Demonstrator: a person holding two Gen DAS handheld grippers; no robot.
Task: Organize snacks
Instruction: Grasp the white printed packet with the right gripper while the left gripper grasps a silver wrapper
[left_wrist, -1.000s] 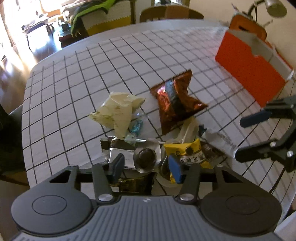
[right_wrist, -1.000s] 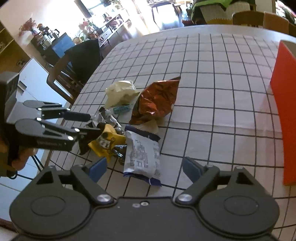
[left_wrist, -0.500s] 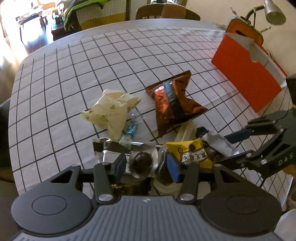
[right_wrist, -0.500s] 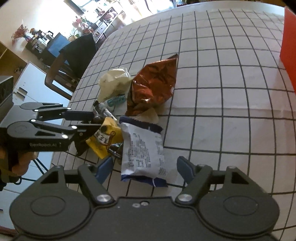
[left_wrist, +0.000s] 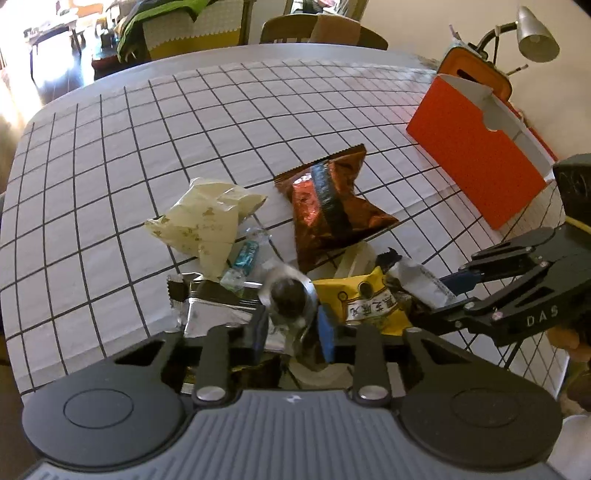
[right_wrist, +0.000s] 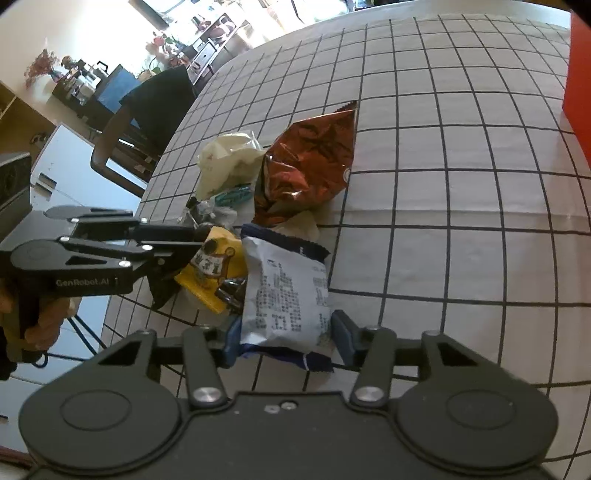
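closing the left hand-held gripper (left_wrist: 291, 326) on a clear-wrapped dark sweet (left_wrist: 288, 295) and the right hand-held gripper (right_wrist: 286, 334) around a white packet (right_wrist: 286, 295), both in the snack heap on the desk (left_wrist: 110, 184), probably lifting each toward the orange box (left_wrist: 476, 155).

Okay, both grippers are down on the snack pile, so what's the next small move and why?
Probably lift the right gripper: its jaws have just been closing and now flank the white packet, and the orange box stands open beyond the pile.
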